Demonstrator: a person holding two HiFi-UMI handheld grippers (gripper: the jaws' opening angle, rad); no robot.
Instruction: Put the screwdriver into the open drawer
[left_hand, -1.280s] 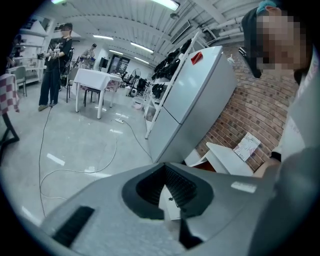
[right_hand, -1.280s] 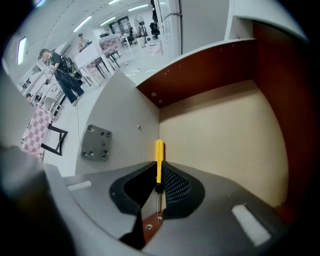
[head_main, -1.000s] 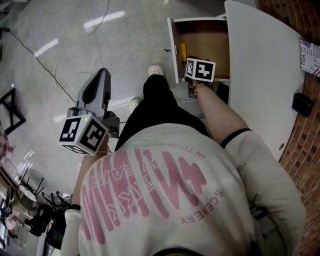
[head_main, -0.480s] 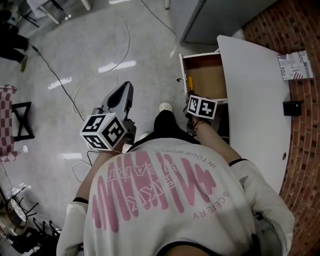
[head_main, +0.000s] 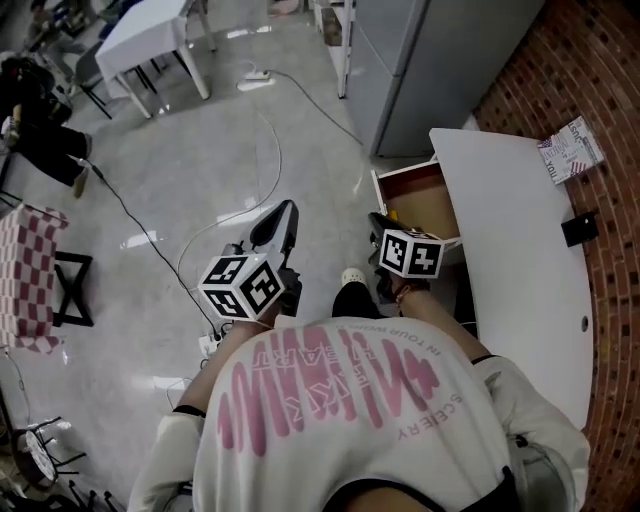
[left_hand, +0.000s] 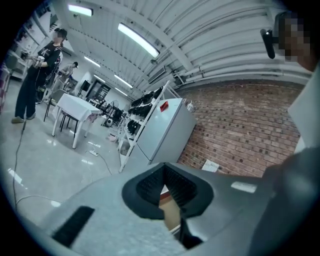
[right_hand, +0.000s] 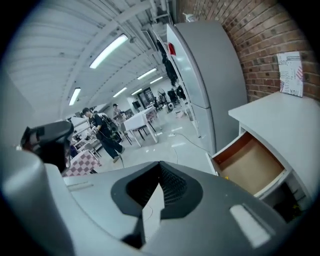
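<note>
The pale grey floor (head_main: 190, 130) shone glossy. The white desk top (head_main: 520, 240) looked smooth and matt, the open drawer (head_main: 430, 200) brown wood inside, the red brick wall (head_main: 610, 70) on the right rough.

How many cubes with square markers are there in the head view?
2. The left cube is above the grey floor; the right cube is near the open drawer. None seems hidden.

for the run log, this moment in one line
screwdriver: in open drawer; left hand-held gripper: shut, empty; right hand-held gripper: shut, empty
</note>
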